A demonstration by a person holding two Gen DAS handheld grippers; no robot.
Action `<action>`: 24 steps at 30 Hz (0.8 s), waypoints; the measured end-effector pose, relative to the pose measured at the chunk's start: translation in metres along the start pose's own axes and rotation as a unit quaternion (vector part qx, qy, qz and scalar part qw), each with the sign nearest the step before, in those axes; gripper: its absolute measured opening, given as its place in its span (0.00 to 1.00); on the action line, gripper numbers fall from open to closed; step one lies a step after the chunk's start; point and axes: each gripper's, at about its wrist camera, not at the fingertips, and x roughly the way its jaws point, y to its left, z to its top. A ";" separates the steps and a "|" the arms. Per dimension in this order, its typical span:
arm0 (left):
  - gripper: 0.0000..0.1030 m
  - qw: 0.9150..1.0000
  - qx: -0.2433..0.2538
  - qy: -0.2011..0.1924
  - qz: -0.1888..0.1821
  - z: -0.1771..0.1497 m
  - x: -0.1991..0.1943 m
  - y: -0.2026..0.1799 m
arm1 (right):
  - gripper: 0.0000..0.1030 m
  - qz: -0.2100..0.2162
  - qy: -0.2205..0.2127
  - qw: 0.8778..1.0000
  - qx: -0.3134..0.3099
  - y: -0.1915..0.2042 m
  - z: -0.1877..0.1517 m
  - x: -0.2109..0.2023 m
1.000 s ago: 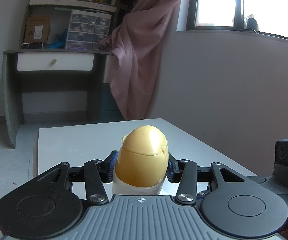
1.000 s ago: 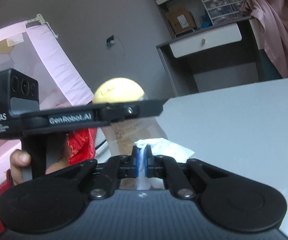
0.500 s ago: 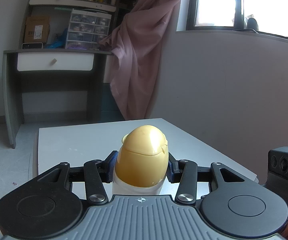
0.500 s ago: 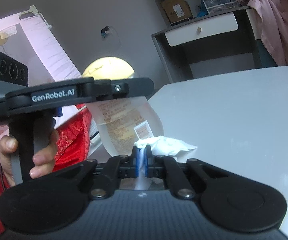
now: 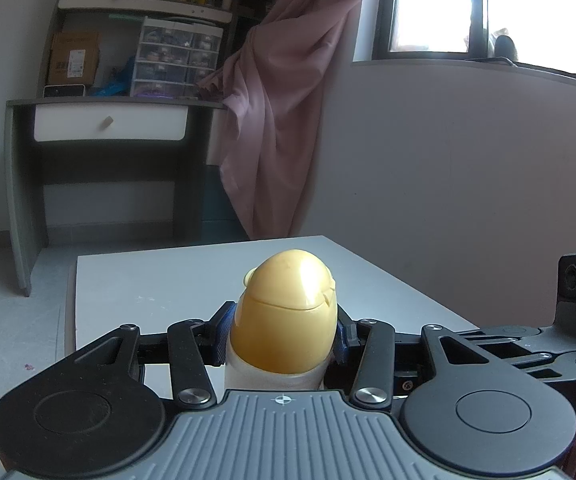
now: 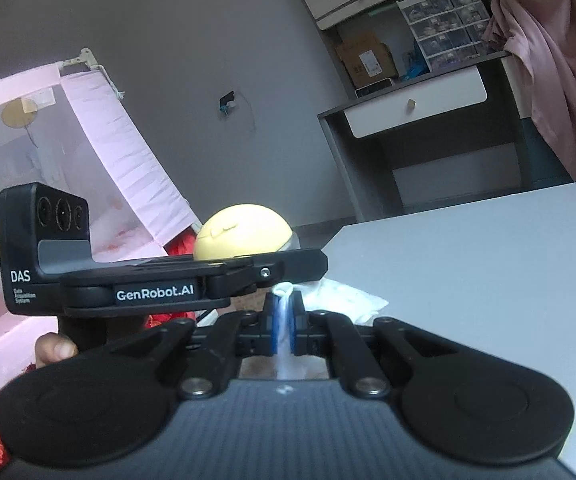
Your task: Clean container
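My left gripper (image 5: 284,340) is shut on a container (image 5: 286,320) with a yellow dome cap and a pale translucent body, held upright above the white table (image 5: 160,280). In the right wrist view the container's yellow cap (image 6: 244,236) shows above the left gripper's black body (image 6: 176,280); its body is mostly hidden behind it. My right gripper (image 6: 282,316) is shut on a white wipe (image 6: 339,300), which sits beside the container's lower side. The right gripper's body (image 5: 527,344) shows at the right edge of the left wrist view.
A grey desk with a white drawer (image 5: 108,128) stands beyond the table, with a pink curtain (image 5: 280,100) to its right. A pink bed rail (image 6: 88,152) is at the left. The table's near left edge (image 6: 339,236) lies close to the grippers.
The right gripper with the wipe has dropped and shifted relative to the container, so more of the left gripper's body covers the container. The left gripper has held still.
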 end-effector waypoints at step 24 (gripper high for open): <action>0.46 1.000 0.002 0.005 0.001 -0.002 0.005 0.005 | 0.05 -0.029 0.056 0.998 0.022 -0.018 -0.026 0.019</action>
